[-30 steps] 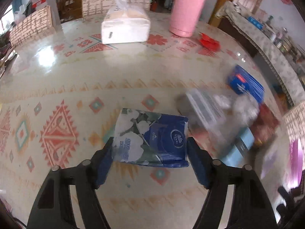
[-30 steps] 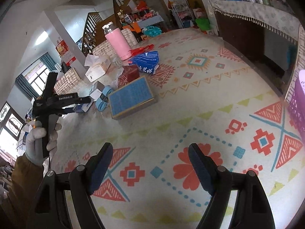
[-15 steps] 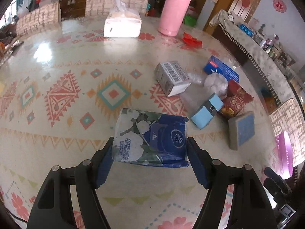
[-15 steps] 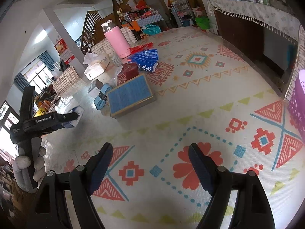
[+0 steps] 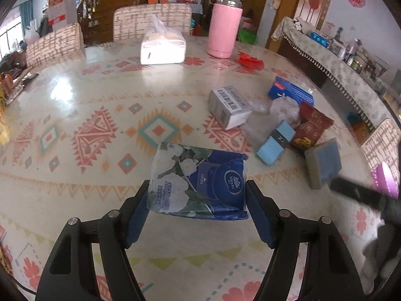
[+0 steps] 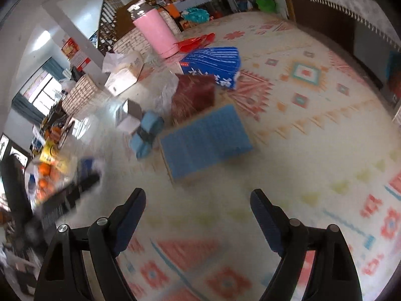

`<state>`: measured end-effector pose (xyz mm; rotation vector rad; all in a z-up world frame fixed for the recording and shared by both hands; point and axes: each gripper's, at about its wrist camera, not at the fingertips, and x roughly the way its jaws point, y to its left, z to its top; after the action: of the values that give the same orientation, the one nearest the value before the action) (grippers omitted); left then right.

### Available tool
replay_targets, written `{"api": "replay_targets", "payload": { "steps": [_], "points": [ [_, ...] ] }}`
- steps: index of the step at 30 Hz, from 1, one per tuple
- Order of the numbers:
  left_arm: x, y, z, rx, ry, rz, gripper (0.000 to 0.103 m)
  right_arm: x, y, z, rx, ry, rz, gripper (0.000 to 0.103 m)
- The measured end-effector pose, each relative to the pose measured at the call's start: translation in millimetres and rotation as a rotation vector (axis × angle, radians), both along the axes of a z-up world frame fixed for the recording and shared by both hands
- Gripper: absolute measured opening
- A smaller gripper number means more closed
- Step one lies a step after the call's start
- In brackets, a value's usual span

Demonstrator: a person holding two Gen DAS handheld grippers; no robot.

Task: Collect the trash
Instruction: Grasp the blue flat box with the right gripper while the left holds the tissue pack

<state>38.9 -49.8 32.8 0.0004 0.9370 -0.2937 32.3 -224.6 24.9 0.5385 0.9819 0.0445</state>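
My left gripper (image 5: 196, 200) is shut on a blue and white floral tissue pack (image 5: 198, 183), held above the patterned table. A heap of trash lies to the right: a white barcoded box (image 5: 229, 106), a light blue packet (image 5: 275, 141), a dark red snack bag (image 5: 312, 125), a blue sponge (image 5: 323, 164), a blue bag (image 5: 289, 92) and crumpled clear plastic (image 5: 284, 109). My right gripper (image 6: 198, 204) hangs over the table with its jaws opening and nothing between them. The blue sponge (image 6: 205, 140) lies just ahead of it, with the light blue packet (image 6: 146, 135) and red bag (image 6: 194, 94) behind.
A pink flask (image 5: 225, 35) and a white tissue box (image 5: 163, 47) stand at the far side, with red paper (image 5: 250, 60) beside the flask. Chairs ring the table (image 5: 75, 100). A purple basket (image 5: 386, 179) sits off the right edge. Oranges (image 6: 45, 170) lie far left.
My right gripper has swung toward the trash heap, so the blue sponge now looks closer and the view is blurred. The left gripper still grips the tissue pack and has pulled back from the table's far side.
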Motion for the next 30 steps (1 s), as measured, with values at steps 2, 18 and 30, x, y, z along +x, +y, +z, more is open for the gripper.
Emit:
{"api": "replay_targets", "payload": {
  "steps": [2, 18, 30],
  "points": [
    [-1.0, -0.1, 1.4, 0.002, -0.007, -0.002, 0.072, 15.3, -2.6, -0.9, 0.036, 0.018, -0.047, 0.09],
    [-8.6, 4.2, 10.6, 0.006, -0.045, 0.035, 0.072, 41.4, 20.2, 1.1, -0.311, 0.088, -0.166, 0.061],
    [-14.0, 1.4, 13.1, 0.044, -0.087, 0.046, 0.072, -21.4, 13.4, 13.8, -0.268, 0.024, -0.117, 0.059]
  ]
}}
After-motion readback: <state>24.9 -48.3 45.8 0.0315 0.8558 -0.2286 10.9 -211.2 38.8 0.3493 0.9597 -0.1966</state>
